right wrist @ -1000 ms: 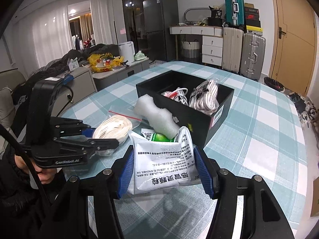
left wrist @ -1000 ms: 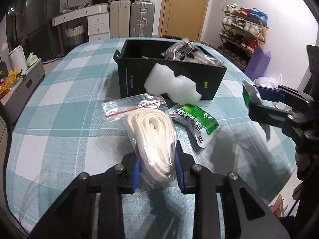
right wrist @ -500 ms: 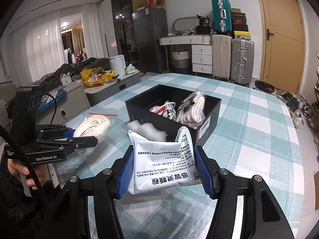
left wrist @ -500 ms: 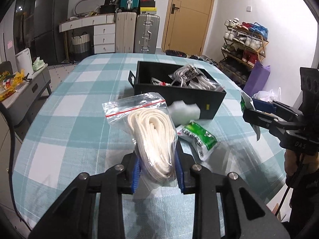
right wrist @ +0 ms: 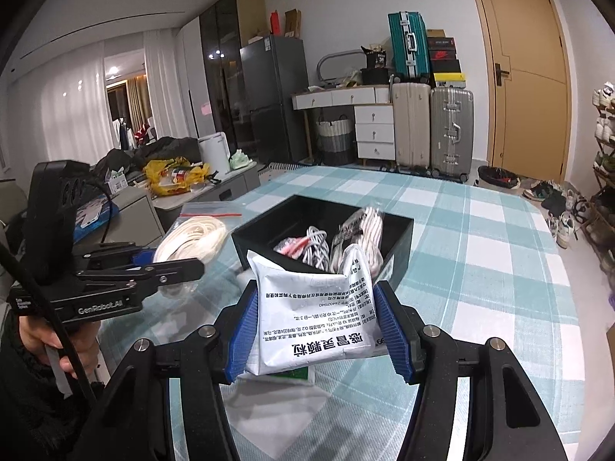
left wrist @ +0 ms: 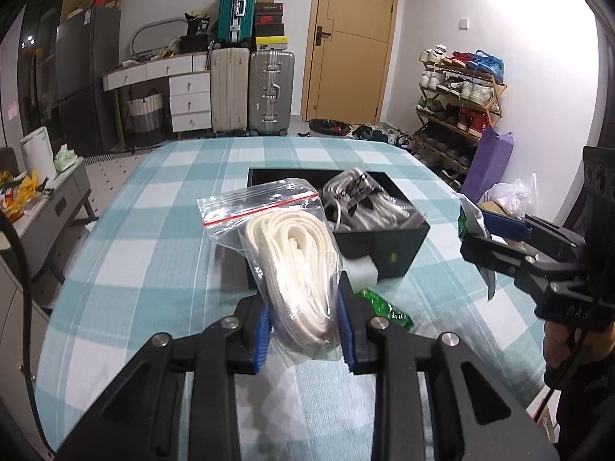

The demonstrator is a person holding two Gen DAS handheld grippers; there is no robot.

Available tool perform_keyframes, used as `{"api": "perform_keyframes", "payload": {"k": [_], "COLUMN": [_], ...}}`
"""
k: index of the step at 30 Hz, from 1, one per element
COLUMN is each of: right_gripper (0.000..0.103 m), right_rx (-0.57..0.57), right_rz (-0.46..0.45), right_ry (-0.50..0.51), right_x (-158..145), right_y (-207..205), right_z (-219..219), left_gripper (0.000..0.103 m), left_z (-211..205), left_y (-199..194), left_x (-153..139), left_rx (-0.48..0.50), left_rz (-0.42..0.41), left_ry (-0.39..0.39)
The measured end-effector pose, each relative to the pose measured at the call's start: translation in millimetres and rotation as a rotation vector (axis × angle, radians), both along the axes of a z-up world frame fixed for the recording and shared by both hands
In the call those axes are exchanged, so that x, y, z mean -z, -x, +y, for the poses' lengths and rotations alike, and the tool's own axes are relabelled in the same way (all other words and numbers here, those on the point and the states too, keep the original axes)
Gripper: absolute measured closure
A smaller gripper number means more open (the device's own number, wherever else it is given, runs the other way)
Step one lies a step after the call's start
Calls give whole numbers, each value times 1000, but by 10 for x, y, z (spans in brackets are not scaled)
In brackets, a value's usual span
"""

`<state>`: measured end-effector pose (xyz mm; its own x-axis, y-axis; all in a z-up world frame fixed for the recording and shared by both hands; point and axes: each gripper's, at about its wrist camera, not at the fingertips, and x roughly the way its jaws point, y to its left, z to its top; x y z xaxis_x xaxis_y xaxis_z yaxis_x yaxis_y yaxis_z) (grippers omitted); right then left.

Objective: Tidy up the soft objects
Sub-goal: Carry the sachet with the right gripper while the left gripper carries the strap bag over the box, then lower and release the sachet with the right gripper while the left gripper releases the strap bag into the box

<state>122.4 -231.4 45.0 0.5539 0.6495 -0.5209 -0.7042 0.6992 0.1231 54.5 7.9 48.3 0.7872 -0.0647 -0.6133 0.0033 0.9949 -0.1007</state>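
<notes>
left hand-held gripper (left wrist: 303, 330) pinching rope bag (left wrist: 292, 253) | right hand-held gripper (right wrist: 319, 326) pinching white pouch (right wrist: 311, 315) | black box (right wrist: 399, 238) beyond

A clear glossy plastic zip bag (left wrist: 269, 207) wraps soft white cloth straps (left wrist: 300, 269). Ahead of the gripper, the black box (right wrist: 396, 246) looks matt. A woven checked cloth covers the tabletop (left wrist: 153, 238), and the silver pouch (right wrist: 311, 319) is crinkled foil.

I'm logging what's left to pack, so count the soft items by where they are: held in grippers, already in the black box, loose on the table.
Held: 2, zip bag of white cord, white pouch
In black box: 2 cord bundles
Loose: 2, green packet, white foam
Total: 6
</notes>
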Motion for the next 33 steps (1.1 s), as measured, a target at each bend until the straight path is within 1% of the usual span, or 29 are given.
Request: {"api": "perform_keyframes", "payload": {"k": [8,11,13,16,19,21,27,33], "right_gripper": [44,44,44,44,44,44,44,44], "right_rx": [36,54,71,89,103,109,123,125], "right_rz": [-42,-55,-67,-69,-60,-58,-48,-50], "right_ry": [35,28,26,22,19,29,84,105], "right_x": [-55,-117,-145,-171,-181,-173,-61,-9], "right_y": [-70,-124,-158,-241,-330,-371,-552,-669], "right_z": [180,229,252,299,358,406,560,665], "left_gripper": [76,76,76,76,76,76,76,76], "left_z": [48,67,56,45,65,77,78,86], "left_y": [-167,-217,-261,-325,-399,-460,-611,-695], "left_x": [-66,-74,-79,-96,-115,-127,-99,-97], "left_rx": [12,20,29,38,42,49,60,67], "left_rz": [-29,-29,-32,-34,-35,-34,-22,-25], "left_ry": [11,21,11,0,17,26,9,20]}}
